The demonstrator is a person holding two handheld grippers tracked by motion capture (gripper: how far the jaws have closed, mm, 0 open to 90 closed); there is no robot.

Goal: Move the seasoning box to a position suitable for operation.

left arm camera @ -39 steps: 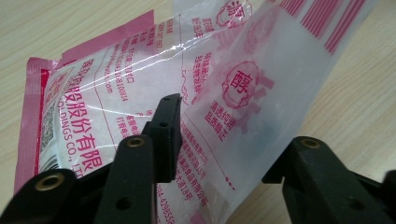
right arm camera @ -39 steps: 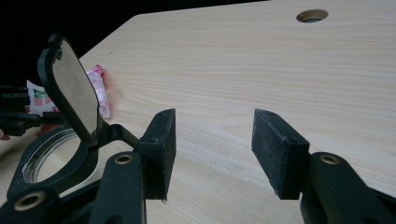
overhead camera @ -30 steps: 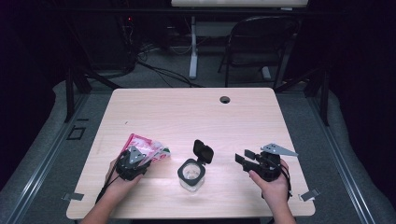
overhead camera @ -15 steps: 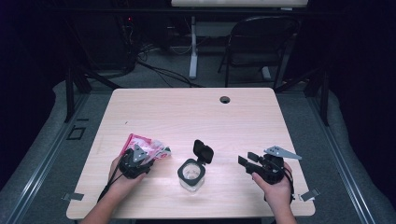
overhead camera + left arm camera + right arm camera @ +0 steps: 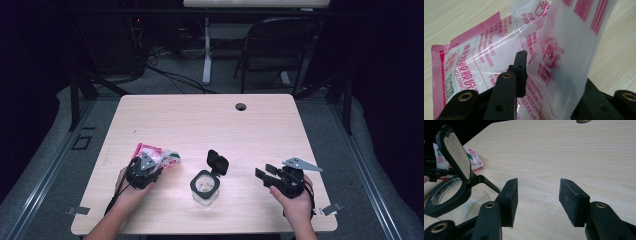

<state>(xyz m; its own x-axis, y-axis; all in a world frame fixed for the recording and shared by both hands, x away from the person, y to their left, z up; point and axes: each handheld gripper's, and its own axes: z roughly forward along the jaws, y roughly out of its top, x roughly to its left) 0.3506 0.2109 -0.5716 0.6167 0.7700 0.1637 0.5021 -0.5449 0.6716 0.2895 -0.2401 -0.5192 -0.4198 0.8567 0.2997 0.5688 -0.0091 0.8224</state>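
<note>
Pouch (image 5: pixel 156 154), pink-printed, at worktop (image 5: pixel 210 120) left: left hand-held gripper (image 5: pixel 148 167) jaws have just been closing, pouch between them, clamped. Centre: jar (image 5: pixel 205 186), lid flipped up. Right: right hand-held gripper (image 5: pixel 266 172), jaws apart, nothing between.

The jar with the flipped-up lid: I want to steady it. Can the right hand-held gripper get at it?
Probably yes: bare table lies between the open right hand-held gripper and the jar.
</note>
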